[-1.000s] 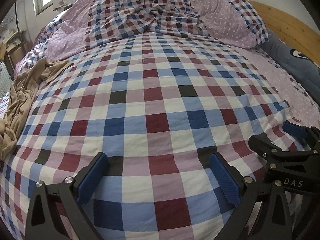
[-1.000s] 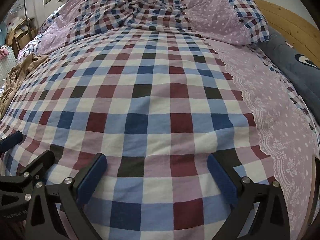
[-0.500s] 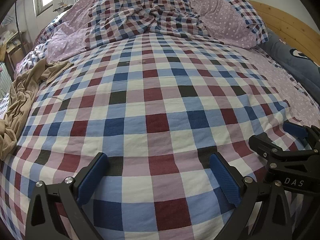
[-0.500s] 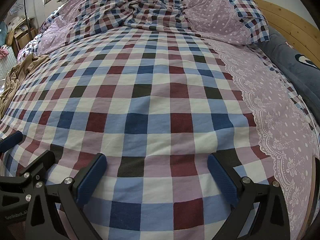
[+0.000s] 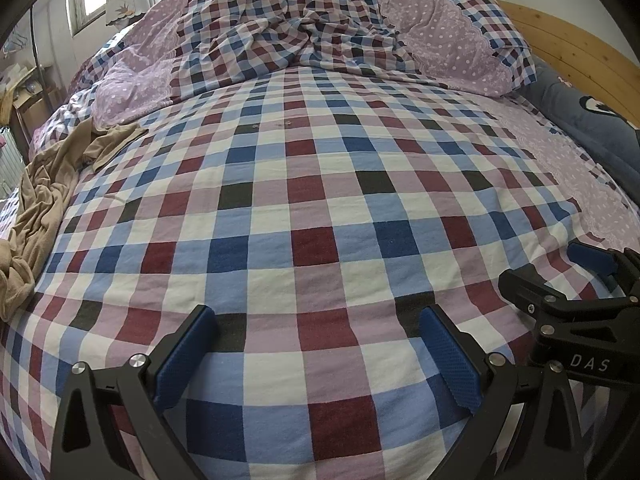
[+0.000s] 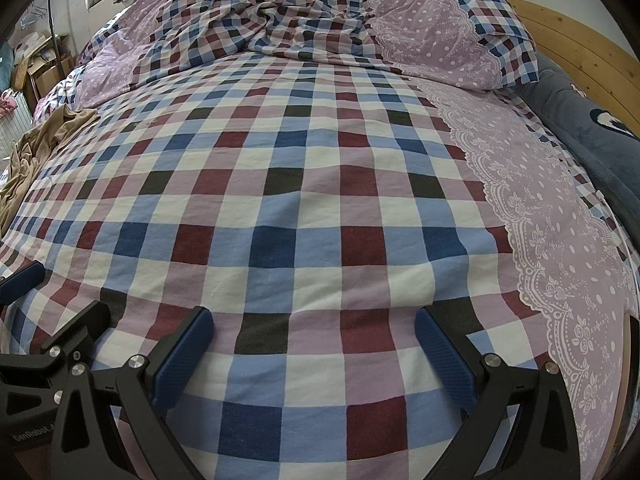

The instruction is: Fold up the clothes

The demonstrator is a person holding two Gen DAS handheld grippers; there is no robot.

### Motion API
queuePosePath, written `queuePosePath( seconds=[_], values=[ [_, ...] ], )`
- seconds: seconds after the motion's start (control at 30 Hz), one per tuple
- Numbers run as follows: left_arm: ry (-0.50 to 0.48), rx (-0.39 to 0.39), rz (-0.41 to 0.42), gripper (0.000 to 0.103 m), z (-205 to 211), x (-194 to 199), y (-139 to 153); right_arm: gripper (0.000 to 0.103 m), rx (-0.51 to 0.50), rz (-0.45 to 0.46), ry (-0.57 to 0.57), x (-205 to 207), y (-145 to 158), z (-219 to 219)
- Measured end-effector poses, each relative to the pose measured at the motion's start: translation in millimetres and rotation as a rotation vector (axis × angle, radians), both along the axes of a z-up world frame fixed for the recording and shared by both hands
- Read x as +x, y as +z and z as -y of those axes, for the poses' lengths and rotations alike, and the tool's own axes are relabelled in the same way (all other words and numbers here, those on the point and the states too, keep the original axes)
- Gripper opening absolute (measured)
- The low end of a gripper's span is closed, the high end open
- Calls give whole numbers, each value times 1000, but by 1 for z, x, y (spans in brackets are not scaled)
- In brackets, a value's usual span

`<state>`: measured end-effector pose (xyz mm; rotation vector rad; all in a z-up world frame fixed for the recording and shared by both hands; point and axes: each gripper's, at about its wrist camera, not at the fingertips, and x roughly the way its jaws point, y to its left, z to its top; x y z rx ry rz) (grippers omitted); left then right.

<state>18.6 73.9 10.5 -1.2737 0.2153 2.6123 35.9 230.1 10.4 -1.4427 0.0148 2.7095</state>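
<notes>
Grippers side by side above checked bedcover (image 5: 312,208): left gripper (image 5: 316,320) (jaws apart), right gripper (image 6: 312,324) likewise, both empty.

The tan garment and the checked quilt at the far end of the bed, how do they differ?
The tan garment is plain and one colour; the checked quilt is plaid with dotted lilac panels. The garment trails along the bed's left edge; the quilt is heaped across the far end. The garment is much smaller. Both lie rumpled and unfolded, touched by neither gripper.
</notes>
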Motion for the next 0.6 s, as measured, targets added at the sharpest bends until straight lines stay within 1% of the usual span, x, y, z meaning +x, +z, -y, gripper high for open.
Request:
queuePosePath(
  seconds=[0.6],
  values=[
    [-3, -2, -4, 103, 1, 0, 0, 103, 0, 0, -1, 0, 0, 1]
  ],
)
